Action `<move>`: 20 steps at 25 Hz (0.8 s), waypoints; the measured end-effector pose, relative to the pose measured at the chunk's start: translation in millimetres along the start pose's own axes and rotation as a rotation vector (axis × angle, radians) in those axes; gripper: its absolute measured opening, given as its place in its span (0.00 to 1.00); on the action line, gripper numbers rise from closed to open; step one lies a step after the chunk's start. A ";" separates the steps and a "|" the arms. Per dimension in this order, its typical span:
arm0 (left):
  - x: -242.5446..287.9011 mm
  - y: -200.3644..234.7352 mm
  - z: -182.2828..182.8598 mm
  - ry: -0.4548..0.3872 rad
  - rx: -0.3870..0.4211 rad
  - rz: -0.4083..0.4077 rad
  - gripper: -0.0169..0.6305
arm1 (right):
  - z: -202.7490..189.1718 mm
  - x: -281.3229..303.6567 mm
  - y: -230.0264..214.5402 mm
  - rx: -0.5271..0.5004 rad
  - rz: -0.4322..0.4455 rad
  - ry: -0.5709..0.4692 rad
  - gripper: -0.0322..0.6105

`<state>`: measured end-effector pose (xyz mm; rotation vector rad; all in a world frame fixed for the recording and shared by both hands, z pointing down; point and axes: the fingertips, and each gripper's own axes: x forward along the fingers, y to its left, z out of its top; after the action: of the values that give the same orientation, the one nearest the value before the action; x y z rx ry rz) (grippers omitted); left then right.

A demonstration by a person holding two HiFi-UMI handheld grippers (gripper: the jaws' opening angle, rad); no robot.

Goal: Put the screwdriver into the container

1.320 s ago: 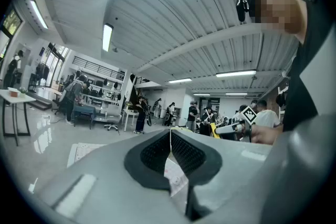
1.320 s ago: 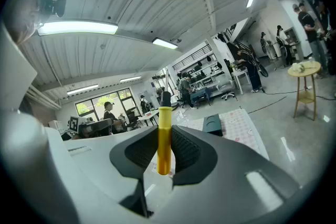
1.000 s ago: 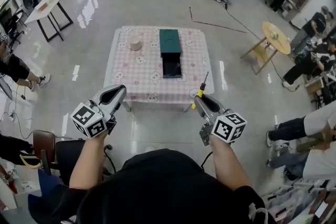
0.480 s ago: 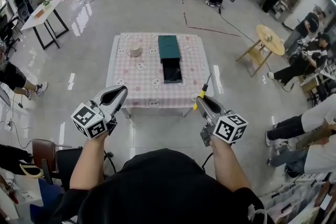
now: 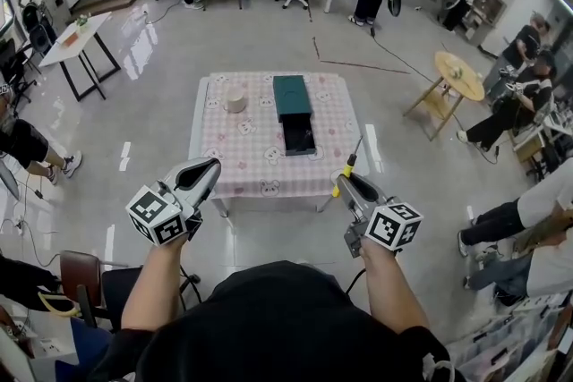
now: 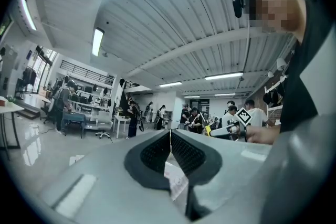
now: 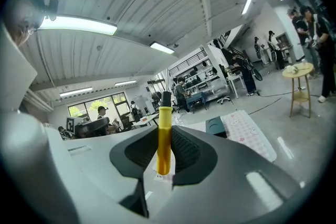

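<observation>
My right gripper (image 5: pixel 346 180) is shut on a yellow-handled screwdriver (image 5: pixel 351 158), whose dark shaft sticks up and away toward the table; in the right gripper view the yellow handle (image 7: pixel 164 139) stands upright between the jaws. The container (image 5: pixel 295 113) is a dark green box with its drawer pulled open, lying in the middle of a table with a pink checked cloth (image 5: pixel 253 148) ahead of me. My left gripper (image 5: pixel 204 171) hangs in front of the table's near edge, jaws shut with nothing between them (image 6: pixel 170 139).
A small round beige tub (image 5: pixel 235 102) sits on the table's far left. A round wooden side table (image 5: pixel 459 71) stands to the right. People sit and stand around the room's edges (image 5: pixel 510 103). A cable (image 5: pixel 367 65) runs along the floor behind the table.
The view has shifted so the table sits slightly lower and nearer in the frame. Both grippers hold their pose, the right one still gripping the screwdriver.
</observation>
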<state>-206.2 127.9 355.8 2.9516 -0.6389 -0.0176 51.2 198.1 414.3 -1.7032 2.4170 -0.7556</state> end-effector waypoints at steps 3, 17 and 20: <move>2.6 -1.8 1.5 0.011 0.007 -0.010 0.03 | 0.5 0.9 1.0 0.002 0.002 -0.002 0.22; 12.7 15.2 -4.3 0.007 -0.004 0.002 0.03 | 3.0 18.1 -13.8 -0.017 0.010 0.016 0.22; 18.4 16.8 -6.8 0.015 -0.005 0.000 0.03 | 4.1 23.8 -17.9 -0.018 0.015 0.021 0.22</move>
<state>-196.0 105.9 364.9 2.9443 -0.6364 0.0026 59.1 170.6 423.5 -1.6893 2.4549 -0.7555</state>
